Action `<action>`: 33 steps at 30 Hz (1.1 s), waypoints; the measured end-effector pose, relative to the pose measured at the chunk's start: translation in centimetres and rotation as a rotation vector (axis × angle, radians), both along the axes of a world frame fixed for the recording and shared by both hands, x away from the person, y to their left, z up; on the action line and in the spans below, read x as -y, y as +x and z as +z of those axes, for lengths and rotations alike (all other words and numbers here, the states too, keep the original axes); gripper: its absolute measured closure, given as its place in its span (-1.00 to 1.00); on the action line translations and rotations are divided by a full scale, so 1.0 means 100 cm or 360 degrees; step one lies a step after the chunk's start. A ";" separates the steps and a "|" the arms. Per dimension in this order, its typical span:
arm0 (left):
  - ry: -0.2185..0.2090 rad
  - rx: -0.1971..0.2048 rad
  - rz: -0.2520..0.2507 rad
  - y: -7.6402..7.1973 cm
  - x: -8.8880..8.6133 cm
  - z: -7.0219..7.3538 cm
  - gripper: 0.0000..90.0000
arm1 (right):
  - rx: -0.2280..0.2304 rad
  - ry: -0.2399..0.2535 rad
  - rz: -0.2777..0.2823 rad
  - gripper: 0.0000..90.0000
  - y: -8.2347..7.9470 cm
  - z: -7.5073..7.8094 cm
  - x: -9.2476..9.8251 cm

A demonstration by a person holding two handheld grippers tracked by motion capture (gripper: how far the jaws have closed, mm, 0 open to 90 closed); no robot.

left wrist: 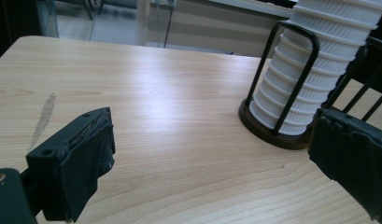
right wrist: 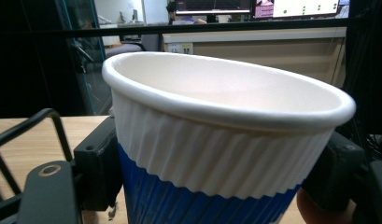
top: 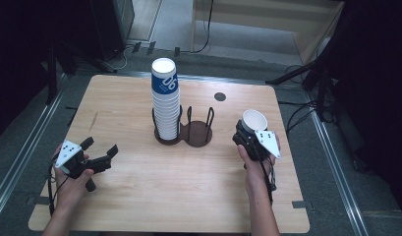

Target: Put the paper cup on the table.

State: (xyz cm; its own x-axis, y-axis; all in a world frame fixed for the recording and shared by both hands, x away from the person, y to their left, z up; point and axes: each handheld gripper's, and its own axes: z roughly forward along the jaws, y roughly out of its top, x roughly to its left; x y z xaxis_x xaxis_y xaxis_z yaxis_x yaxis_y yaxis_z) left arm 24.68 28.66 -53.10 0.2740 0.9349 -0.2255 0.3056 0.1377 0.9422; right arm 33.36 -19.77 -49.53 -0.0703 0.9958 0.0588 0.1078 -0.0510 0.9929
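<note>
One paper cup [top: 254, 119] sat in our right claw [top: 248, 133], squeezed by its ribbed sides, over the right part of the bench [top: 139, 196], near the wire holder [top: 191, 132]. We judged it light, thin and easy to crush, so a soft hold low on the sides seemed best. Our left claw [top: 101, 150] stood wide with nothing in it, near the left edge. A tall stack of cups [top: 166, 103] stood in the holder.

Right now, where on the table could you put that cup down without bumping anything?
The table is bare along the near edge between the left tool and the right tool, which holds the cup. The left half beyond the left tool is bare too. It is crowded mid-table: the cup stack in the wire holder.
</note>
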 end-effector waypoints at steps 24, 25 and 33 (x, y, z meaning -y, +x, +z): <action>0.0051 -0.0040 0.0109 0.000 -0.010 -0.017 -0.93 | 0.0010 -0.0189 -0.0047 -0.55 0.061 -0.011 -0.014; 0.0072 -0.0053 0.0162 -0.001 -0.010 -0.017 -0.70 | 0.0008 -0.0206 -0.0045 -0.55 0.063 -0.011 -0.014; 0.0059 -0.0022 0.0192 -0.003 -0.010 -0.018 -0.59 | -0.0043 -0.0226 -0.0062 -0.55 0.079 -0.021 -0.015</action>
State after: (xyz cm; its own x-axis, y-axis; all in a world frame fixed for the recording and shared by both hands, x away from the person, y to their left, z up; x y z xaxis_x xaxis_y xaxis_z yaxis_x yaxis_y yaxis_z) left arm 24.42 29.71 -54.94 0.1559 0.9687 -0.1934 0.3021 0.1397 0.9430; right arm 41.26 -18.26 -51.67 -0.0318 0.9962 -0.0816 0.1350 0.0852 0.9872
